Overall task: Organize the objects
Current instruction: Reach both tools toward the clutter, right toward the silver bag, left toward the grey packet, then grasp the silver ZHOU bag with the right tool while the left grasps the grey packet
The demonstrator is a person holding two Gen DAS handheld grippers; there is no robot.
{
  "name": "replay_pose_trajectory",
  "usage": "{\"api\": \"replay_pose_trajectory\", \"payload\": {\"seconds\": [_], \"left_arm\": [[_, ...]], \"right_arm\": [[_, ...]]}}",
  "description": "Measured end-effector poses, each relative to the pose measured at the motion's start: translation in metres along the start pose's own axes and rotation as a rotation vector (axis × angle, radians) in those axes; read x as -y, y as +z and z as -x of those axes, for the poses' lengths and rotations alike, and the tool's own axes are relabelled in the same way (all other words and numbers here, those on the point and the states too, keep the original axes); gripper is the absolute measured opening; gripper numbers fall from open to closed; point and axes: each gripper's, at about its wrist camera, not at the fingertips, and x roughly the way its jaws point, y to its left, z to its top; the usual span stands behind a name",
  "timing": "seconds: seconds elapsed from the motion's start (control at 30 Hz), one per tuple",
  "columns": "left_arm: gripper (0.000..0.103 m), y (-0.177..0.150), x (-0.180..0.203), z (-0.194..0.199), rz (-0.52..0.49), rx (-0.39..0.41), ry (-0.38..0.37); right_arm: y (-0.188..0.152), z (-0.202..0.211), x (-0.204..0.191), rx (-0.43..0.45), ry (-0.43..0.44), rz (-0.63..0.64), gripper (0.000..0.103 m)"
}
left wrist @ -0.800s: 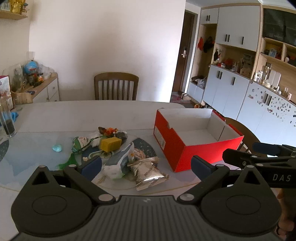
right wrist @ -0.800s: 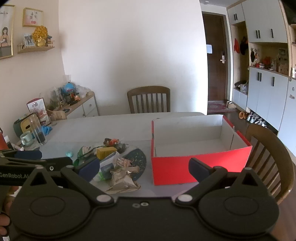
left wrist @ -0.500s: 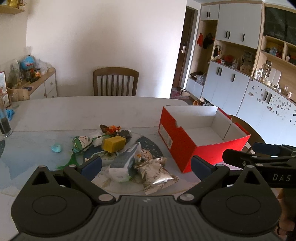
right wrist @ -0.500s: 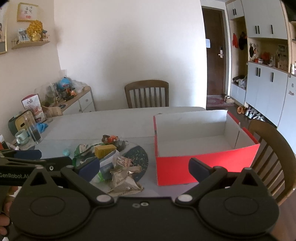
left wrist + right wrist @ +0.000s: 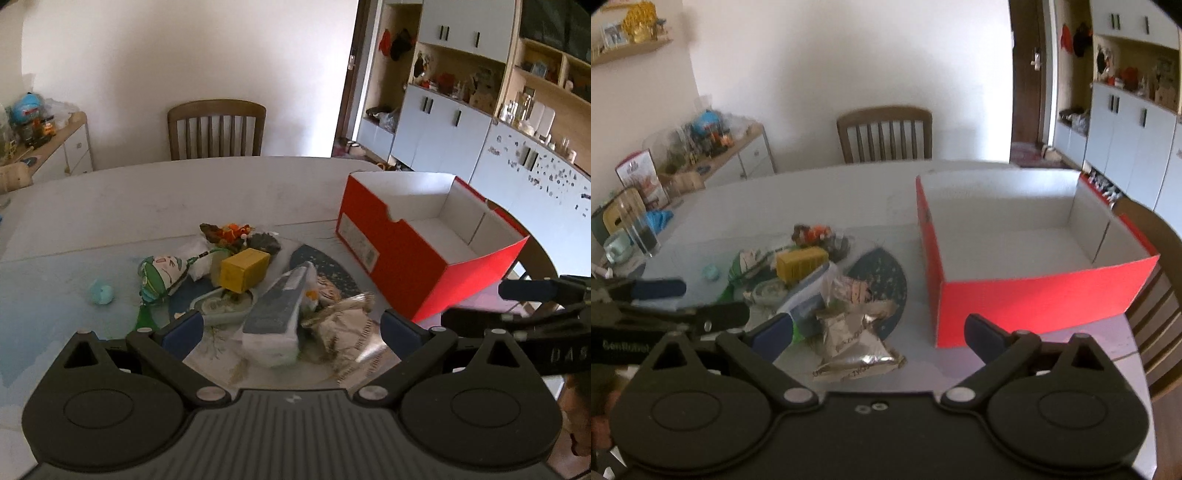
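Left wrist: hand-held gripper (image 5: 291, 328) wide, empty; crinkled foil packet (image 5: 347, 328); red cardboard box (image 5: 410, 258).

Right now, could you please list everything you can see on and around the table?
shoe box: 1, red outside, white inside, empty, open, right of the pile
snack bag: 1, silver, crumpled, nearest edge of pile
tissue pack: 1, grey-white, beside the bag
small box: 1, yellow, mid-pile
plush toy: 1, green-white, left of pile
small ball: 1, light blue, apart, left
table: 1, white
chairs: 2, brown; far side, right side
left gripper: open, empty
right gripper: open, empty
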Motion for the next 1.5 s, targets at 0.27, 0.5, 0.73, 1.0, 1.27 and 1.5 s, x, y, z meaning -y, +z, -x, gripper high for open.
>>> {"api": "replay_pose_trajectory", "payload": {"seconds": [0.27, 0.5, 0.73, 1.0, 1.27, 1.5], "left_arm": [[0.102, 0.006, -0.022, -0.055, -0.037, -0.076, -0.010], [0.102, 0.005, -0.025, -0.089, -0.088, -0.122, -0.051], [0.096, 0.007, -0.026, -0.115, -0.115, -0.167, -0.086], [0.079, 0.005, -0.030, -0.130, -0.120, -0.216, -0.114], [0.050, 0.004, -0.028, -0.127, -0.129, -0.217, -0.132], [0.034, 0.006, -0.029, -0.117, -0.117, -0.202, -0.133]], "right_arm": [[-0.012, -0.040, -0.014, -0.109, -0.041, 0.061, 0.095], [-0.018, -0.071, -0.023, -0.175, -0.035, 0.088, 0.088], [-0.018, -0.095, -0.029, -0.203, -0.051, 0.131, 0.086], [-0.015, -0.120, -0.040, -0.234, -0.052, 0.192, 0.075], [-0.013, -0.121, -0.041, -0.247, -0.052, 0.193, 0.060], [-0.013, -0.111, -0.040, -0.248, -0.040, 0.182, 0.048]]}}
